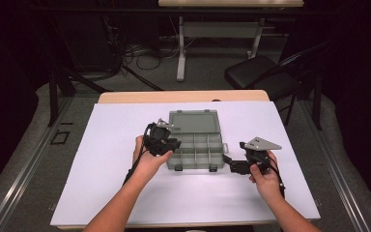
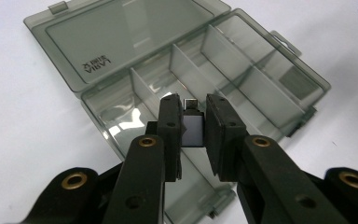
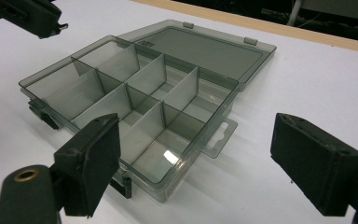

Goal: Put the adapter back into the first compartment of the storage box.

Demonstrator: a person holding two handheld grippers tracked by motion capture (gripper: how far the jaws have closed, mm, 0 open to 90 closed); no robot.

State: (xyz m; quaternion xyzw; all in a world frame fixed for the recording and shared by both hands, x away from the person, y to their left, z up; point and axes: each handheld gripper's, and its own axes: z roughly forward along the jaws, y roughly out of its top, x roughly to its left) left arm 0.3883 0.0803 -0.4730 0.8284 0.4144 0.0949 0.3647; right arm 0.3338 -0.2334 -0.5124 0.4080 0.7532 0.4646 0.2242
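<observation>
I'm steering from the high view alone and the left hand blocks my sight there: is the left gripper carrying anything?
Observer: Yes. The left gripper is shut on a small silver adapter with a metal plug end.
Operator: Where is it relative to the organizer box?
Observer: Over the near left compartments of the open organizer box.
Operator: Anything in the box already?
Observer: No, the right gripper view shows all compartments of the box empty.
Operator: And the right gripper?
Observer: The right gripper is open, holding nothing, beside the box's hang-tab side.
</observation>
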